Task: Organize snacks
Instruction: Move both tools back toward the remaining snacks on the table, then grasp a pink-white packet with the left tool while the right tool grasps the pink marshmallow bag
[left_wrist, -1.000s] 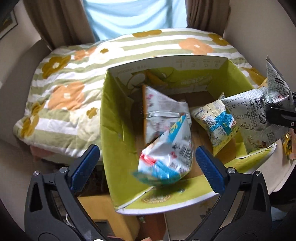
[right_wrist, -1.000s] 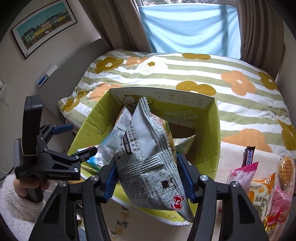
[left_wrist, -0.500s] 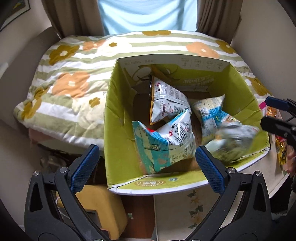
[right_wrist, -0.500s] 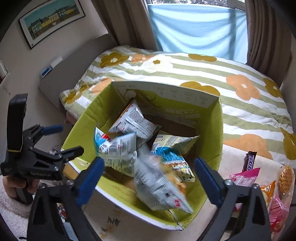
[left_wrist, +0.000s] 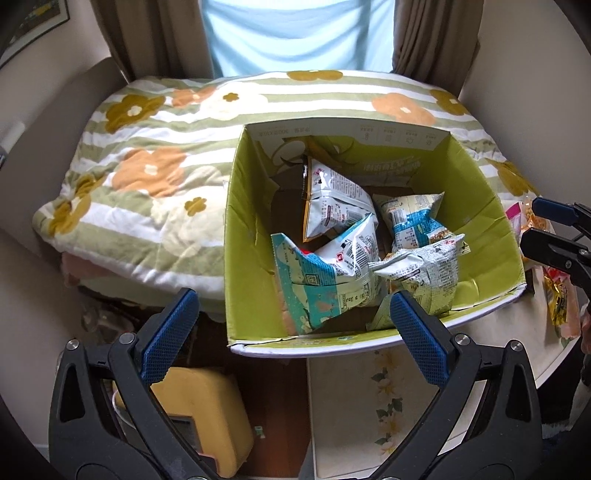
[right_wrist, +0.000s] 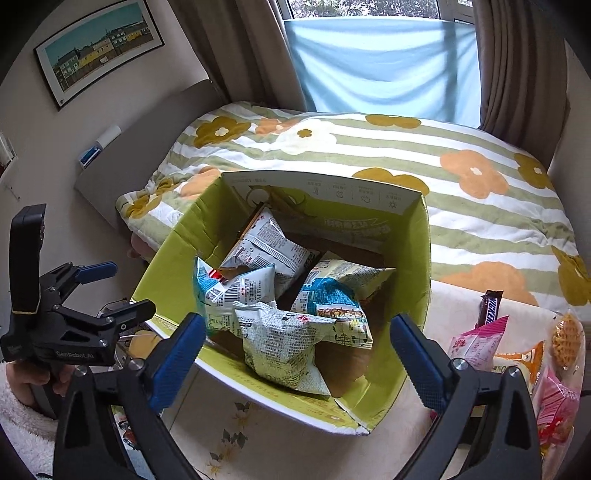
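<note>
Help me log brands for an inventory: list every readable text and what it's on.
"GenRobot.AI": body of the left claw.
"SNICKERS", only partly legible: chocolate bar.
Green box and snack bags: printing too small or blurred to read.

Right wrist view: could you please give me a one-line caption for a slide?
Open right gripper above a green box holding four snack bags, more snacks waiting on the table.

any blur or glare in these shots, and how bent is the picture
Both wrist views are sharp, no motion blur on the snack bags in the green box. Both show strong fisheye bending and dark corners. In the right wrist view the window is bright, with mild glare on the foil packets.
</note>
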